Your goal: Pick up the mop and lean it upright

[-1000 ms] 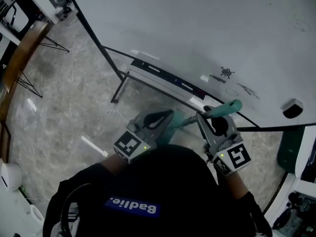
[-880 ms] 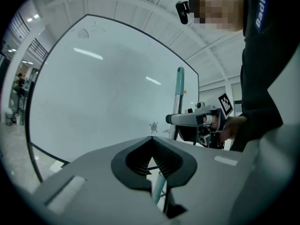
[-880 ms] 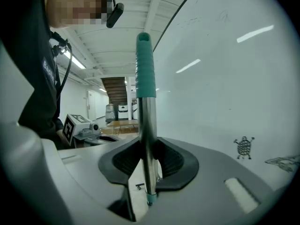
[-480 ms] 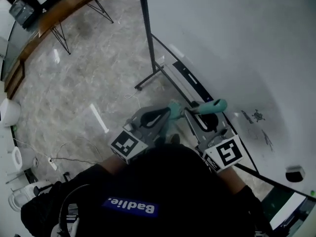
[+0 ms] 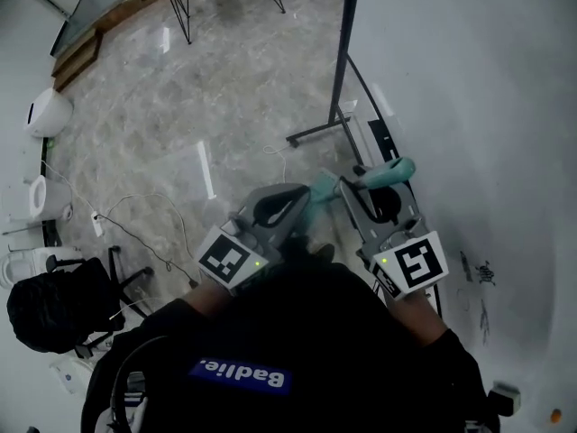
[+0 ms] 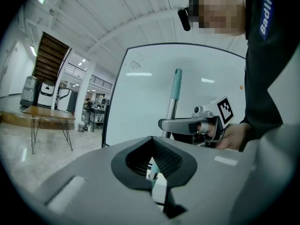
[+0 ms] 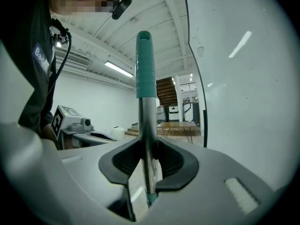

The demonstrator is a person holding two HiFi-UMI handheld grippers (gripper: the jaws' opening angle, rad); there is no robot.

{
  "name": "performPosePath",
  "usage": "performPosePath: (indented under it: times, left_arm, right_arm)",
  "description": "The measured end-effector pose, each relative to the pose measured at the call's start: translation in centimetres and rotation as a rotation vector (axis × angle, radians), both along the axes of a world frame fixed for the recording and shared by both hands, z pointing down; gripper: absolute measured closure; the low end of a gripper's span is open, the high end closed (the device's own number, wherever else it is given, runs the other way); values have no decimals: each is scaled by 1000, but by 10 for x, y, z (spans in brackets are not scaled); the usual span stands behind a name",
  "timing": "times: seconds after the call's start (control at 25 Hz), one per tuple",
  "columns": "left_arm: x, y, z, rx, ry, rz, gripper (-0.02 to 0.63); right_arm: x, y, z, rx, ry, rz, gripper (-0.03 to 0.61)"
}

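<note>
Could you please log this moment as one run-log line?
teal-gripped metal mop handle: upright | right gripper: shut on it | left gripper: shut lower down | white board: not leaned on

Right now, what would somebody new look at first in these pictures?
Probably the mop: its teal-topped pole stands upright, clamped in the right gripper. Next comes the huge whiteboard, which fills the right side of the head view and stands on a marbled floor.
</note>
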State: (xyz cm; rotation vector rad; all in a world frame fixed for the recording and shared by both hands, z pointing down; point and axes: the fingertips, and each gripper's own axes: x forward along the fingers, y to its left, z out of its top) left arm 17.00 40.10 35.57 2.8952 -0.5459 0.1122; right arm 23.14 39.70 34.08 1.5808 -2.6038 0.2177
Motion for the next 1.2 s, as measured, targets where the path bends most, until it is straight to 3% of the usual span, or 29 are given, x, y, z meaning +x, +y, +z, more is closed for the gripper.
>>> performPosePath:
  times: [0.28,0.52,1.0,1.2]
  left_arm:
    - [-28,-10,-7,9,16,-102,594]
    - [-61,-35,-3,-10,46,-147,595]
    - [-119,-128,8,-43,81,23,594]
    - [-160,-165,6,-36,91,53,594]
  right_arm:
    - [-24,-17,-2,-15,2,-102,476]
    - [-46,-43,-3,-33,16,-114,476]
    - [-90,-109,7,-79,84,53,476]
    - [-125,-149,15,-93,107,102,476]
